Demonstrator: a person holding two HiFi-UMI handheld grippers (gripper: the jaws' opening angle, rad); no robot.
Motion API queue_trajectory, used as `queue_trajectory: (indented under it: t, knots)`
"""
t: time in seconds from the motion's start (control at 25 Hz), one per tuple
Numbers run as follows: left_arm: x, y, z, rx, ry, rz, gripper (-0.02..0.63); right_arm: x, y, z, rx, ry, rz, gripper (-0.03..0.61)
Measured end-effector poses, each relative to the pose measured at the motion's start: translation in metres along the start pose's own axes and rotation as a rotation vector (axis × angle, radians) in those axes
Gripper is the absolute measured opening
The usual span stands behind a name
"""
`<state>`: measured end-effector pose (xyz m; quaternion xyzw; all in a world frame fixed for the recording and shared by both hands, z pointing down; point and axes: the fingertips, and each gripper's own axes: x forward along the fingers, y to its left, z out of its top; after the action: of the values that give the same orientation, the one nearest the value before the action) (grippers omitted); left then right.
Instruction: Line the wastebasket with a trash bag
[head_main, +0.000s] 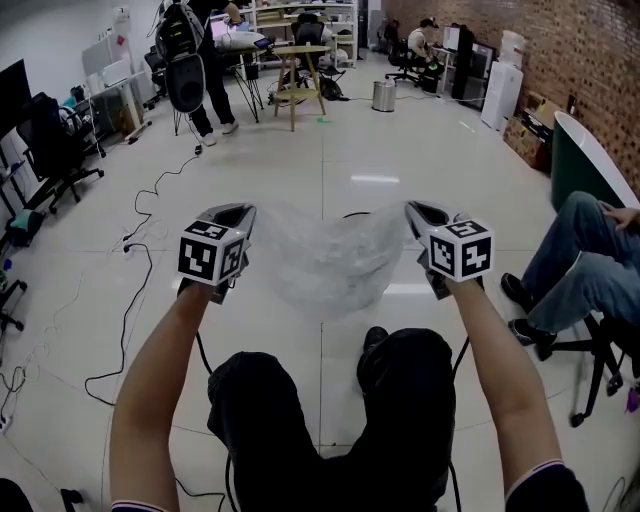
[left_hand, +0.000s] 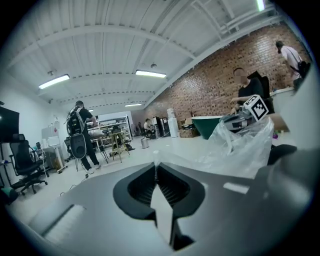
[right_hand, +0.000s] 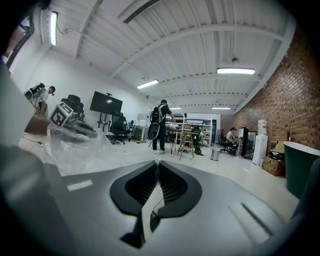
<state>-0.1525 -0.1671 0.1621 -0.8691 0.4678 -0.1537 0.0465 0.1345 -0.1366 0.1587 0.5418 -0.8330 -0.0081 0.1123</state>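
The clear trash bag (head_main: 325, 255) hangs in the middle of the head view, stretched in the air between both grippers over the pale tiled floor (head_main: 380, 150). The left hand-held gripper (head_main: 232, 212) has its jaws closed tight on one edge of the film. The right hand-held gripper (head_main: 420, 212) pinches the opposite edge the same way. A seated person (head_main: 575, 260) is at the frame's right edge.

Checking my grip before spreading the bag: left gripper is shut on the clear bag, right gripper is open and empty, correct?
Not quite. The right gripper is also shut on the clear bag, as the right gripper view shows; the left gripper is shut on it as said.
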Motion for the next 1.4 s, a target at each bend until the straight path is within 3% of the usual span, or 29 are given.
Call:
queue_trajectory:
  t: [0.84,1.08,1.4]
  knots:
    - [0.116,-0.036,0.048,-0.028,-0.068,-0.102,0.011,0.025,-0.098,0.033,-0.032,-0.054,-0.047,0.002]
    - [0.153,-0.036,0.064,-0.044,-0.099,-0.095,0.011,0.049,-0.122,0.032,-0.048,-0.04,-0.027,0.002]
    - [0.199,-0.044,0.054,-0.055,-0.055,-0.081,0.011,0.079,-0.154,0.001,-0.026,-0.003,0.014,0.002]
